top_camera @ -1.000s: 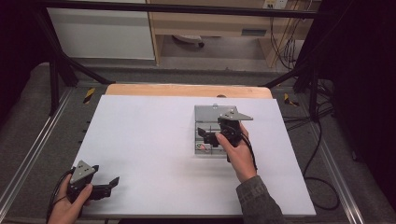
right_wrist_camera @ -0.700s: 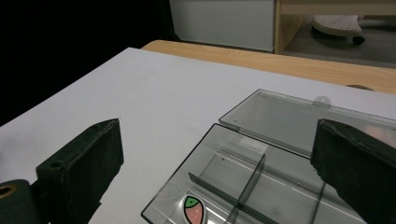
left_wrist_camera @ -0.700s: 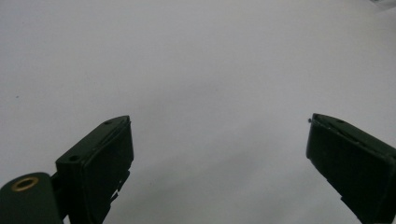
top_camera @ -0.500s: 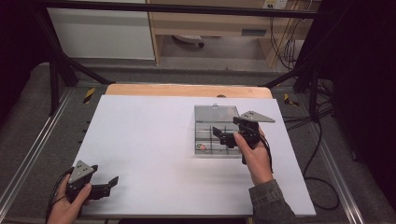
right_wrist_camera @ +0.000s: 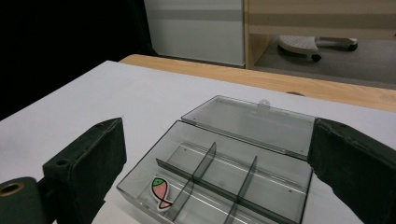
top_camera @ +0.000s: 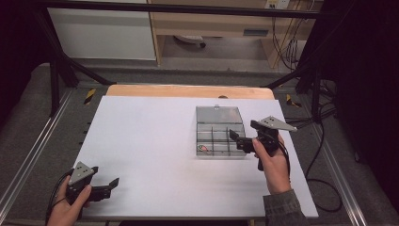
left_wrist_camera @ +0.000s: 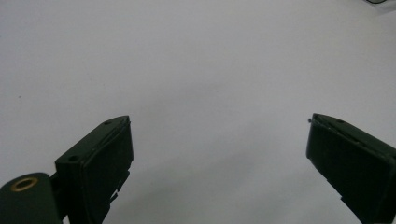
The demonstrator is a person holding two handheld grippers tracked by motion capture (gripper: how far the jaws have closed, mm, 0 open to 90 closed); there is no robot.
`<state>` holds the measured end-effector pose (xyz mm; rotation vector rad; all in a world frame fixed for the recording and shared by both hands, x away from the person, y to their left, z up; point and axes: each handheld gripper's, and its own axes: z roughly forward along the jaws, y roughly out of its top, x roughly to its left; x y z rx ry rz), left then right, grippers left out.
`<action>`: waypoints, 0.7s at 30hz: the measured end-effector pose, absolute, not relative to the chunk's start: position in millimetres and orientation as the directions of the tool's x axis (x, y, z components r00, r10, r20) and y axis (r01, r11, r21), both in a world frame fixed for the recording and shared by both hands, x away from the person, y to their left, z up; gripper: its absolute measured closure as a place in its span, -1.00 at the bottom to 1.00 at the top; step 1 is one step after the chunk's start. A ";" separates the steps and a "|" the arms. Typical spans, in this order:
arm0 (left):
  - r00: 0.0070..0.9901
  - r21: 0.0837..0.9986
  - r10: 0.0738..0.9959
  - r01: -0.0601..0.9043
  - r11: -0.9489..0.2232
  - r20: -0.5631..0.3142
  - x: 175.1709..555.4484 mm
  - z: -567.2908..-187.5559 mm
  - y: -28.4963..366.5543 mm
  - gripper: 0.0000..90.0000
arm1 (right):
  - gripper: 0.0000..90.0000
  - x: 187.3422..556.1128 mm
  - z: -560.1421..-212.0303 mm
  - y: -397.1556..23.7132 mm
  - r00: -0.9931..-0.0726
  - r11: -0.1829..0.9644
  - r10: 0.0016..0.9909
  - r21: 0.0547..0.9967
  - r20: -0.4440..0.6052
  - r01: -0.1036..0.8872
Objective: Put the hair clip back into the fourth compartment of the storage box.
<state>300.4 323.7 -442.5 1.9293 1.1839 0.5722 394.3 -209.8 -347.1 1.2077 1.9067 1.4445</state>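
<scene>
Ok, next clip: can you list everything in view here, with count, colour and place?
Clear grey plastic compartment box: one, lid open and lying flat behind it, right of the table's centre.
Small pink fish-shaped piece with a green head: one, in the box's near-left compartment.
White table surface: one, with a light wooden strip along its far edge.
Black frame bars: several, around the table.
White cabinet: one, beyond the table, left.
Black cables: several, on the grey floor, right.
Left hand-held gripper: one, black, open, at the table's near-left corner.
Right hand-held gripper: one, black, open, at the box's right edge.
</scene>
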 end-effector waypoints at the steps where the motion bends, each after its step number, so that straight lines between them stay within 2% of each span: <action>1: 0.463 0.807 0.886 0.532 -0.256 -0.025 300.4 -442.5 323.8 -0.84 | -0.91 392.2 -346.5 -211.8 -0.507 0.064 0.850 0.928 0.141 0.366; 15: 0.460 0.809 0.887 0.532 -0.249 -0.030 300.4 -442.1 324.3 -0.84 | -0.90 365.3 -355.8 -247.6 -0.470 0.035 0.870 0.931 0.151 0.364; 21: 0.452 0.813 0.891 0.531 -0.239 -0.034 300.5 -441.8 325.2 -0.84 | -0.91 357.9 -363.4 -256.8 -0.464 0.057 0.877 0.931 0.125 0.359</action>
